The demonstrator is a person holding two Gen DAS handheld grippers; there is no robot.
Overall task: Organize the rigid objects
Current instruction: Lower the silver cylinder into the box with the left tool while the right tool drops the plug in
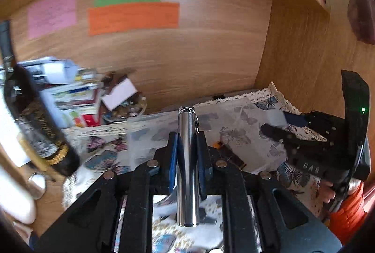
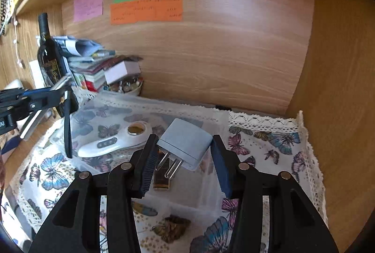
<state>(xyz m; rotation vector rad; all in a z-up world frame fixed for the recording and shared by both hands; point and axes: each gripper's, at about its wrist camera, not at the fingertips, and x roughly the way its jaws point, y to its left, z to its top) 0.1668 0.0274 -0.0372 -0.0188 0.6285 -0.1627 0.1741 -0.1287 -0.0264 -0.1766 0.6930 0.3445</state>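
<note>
My left gripper [image 1: 187, 147] is shut on a silver metal cylinder [image 1: 187, 166], held lengthwise between the blue pads above the butterfly cloth; it also shows in the right wrist view [image 2: 58, 93] at the left. My right gripper [image 2: 185, 152] is shut on a grey plug adapter [image 2: 185, 144], prongs pointing down, held over a clear plastic box [image 2: 187, 187]. In that box lie a white handheld device [image 2: 114, 141] and a small dark-gold bar [image 2: 161, 179]. The right gripper also shows in the left wrist view [image 1: 271, 130] at the right.
A wooden shelf niche [image 2: 211, 53] with pink, green and orange notes [image 2: 145, 10] on its back wall. A dark wine bottle [image 2: 48, 58], a stack of papers and boxes [image 2: 91, 65] and a bowl of trinkets [image 2: 126, 86] stand at the back left. A butterfly cloth [image 2: 269, 143] covers the shelf.
</note>
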